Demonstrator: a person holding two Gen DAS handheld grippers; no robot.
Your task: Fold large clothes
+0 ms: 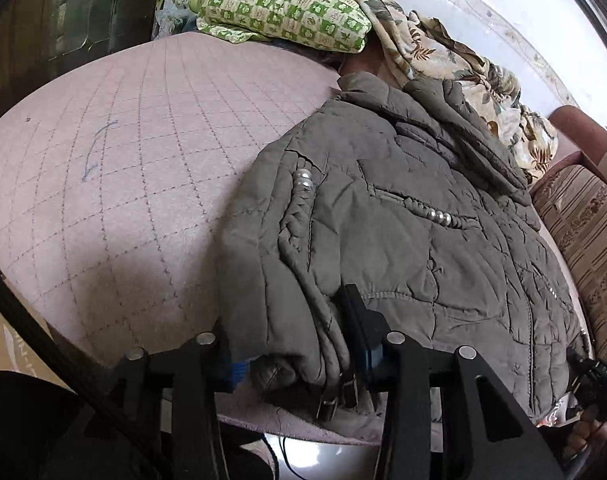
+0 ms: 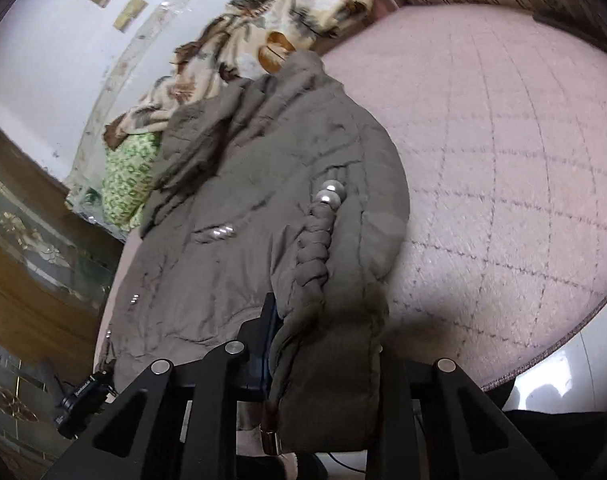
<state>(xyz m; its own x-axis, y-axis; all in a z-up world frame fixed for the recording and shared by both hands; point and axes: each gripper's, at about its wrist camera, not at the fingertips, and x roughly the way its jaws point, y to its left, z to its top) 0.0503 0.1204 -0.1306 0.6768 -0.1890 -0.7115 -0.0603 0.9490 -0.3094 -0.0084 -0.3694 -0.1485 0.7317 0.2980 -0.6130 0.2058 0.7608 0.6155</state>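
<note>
A grey-brown padded jacket with pearl beads and braided trim lies spread on a pink quilted bed cover. My left gripper is at the jacket's near edge, its fingers on either side of a bunched fold with buckled straps, shut on the fabric. In the right wrist view the jacket stretches away from me. My right gripper is shut on the jacket's near end by the braid. Its right finger is hidden behind the fabric.
A green-checked pillow and a floral blanket lie at the far end by the white wall. A striped cushion borders the bed on one side. A wooden cabinet with glass stands on the other.
</note>
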